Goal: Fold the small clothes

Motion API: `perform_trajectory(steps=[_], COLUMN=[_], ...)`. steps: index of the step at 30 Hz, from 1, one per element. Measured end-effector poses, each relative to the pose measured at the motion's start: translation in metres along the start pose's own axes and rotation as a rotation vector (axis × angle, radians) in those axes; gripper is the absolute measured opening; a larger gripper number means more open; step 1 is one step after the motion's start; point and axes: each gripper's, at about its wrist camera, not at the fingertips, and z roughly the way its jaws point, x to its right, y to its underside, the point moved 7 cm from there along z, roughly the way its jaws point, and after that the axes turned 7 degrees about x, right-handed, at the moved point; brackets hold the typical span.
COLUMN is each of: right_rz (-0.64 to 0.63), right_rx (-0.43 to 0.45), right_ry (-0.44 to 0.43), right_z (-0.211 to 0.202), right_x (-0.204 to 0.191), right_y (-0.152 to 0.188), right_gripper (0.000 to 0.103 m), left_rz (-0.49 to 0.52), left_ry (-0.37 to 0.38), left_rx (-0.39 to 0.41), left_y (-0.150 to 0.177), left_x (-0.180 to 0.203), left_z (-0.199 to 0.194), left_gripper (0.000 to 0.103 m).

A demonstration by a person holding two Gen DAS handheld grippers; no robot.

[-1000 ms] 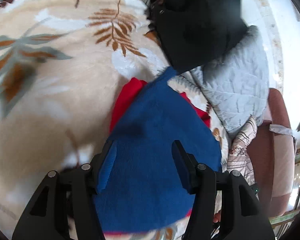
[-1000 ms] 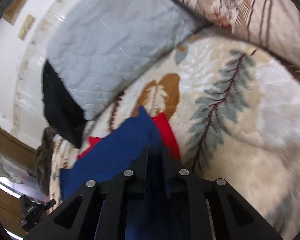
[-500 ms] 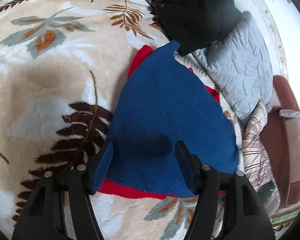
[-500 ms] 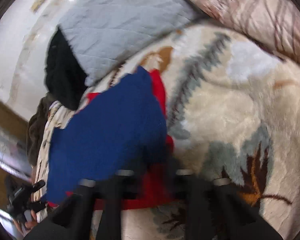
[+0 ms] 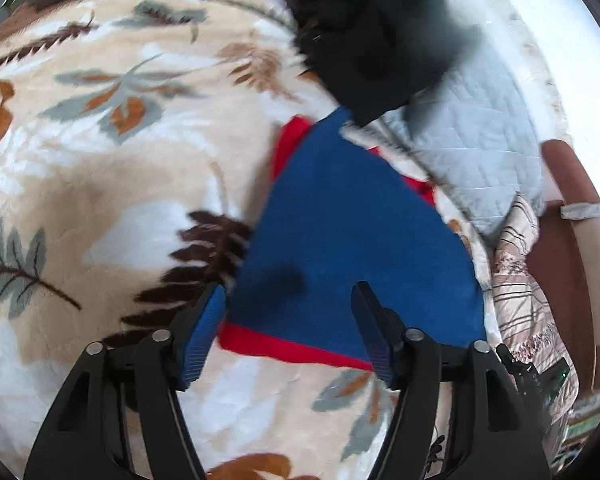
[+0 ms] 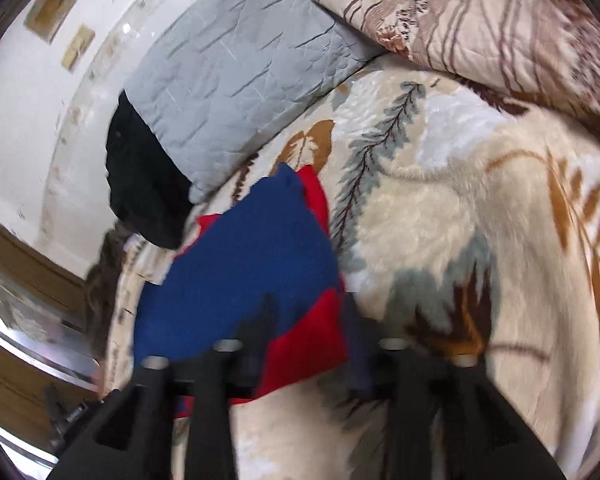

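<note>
I have both hand-held grippers spread wide and empty: left [image 5: 288, 328], right [image 6: 304, 340]. The blue cloth [image 5: 348, 248] lies flat over the red cloth [image 5: 288, 344] on the bed's blanket [image 5: 100, 184], near the pillow [image 5: 480, 140], seemingly stacked after folding.

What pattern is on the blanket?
Cream blanket with brown and grey-green leaves, clearest in the left wrist view.

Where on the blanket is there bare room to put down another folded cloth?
The leaf-print blanket lies bare left of the blue cloth and red cloth, and in front of them beside the left gripper. Behind them it is crowded: the black garment and grey quilted pillow press close.
</note>
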Motion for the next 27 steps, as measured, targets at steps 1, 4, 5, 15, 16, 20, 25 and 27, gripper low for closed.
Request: perform_trajectory(steps=[1, 4, 5, 15, 16, 20, 25, 27], right_rz=[-0.002, -0.033, -0.027, -0.06, -0.063, -0.128, -0.09, -0.179], right_rx=[0.017, 0.033, 0.014, 0.09, 0.064, -0.005, 0.086, 0.175], right_ry=[0.027, 0.116, 0.117, 0.02, 0.02, 0.124, 0.129, 0.075], right_z=[0.0, 0.016, 0.023, 0.054, 0.066, 0.104, 0.084, 0.067], right_x=[0.001, 0.008, 0.011, -0.016, -0.017, -0.007, -0.014, -0.037], right_y=[0.0, -0.005, -0.003, -0.038, -0.037, -0.027, -0.039, -0.044], right_gripper=[0.054, 0.049, 0.038, 0.058, 0.058, 0.024, 0.034, 0.034], left_rz=[0.014, 0.026, 0.032, 0.025, 0.024, 0.165, 0.069, 0.065], left_ry=[-0.008, -0.06, -0.098, -0.051, -0.046, -0.264, -0.111, -0.115], left_rx=[0.003, -0.047, -0.071, 0.019, 0.012, -0.043, 0.007, 0.044], left_y=[0.0, 0.005, 0.008, -0.037, -0.037, -0.021, -0.035, -0.041], left_x=[0.003, 0.008, 0.006, 0.04, 0.04, 0.022, 0.028, 0.027], left_z=[0.002, 0.023, 0.032, 0.053, 0.06, 0.091, 0.067, 0.06], left_gripper=[0.071, 0.072, 0.072, 0.073, 0.073, 0.078, 0.077, 0.077])
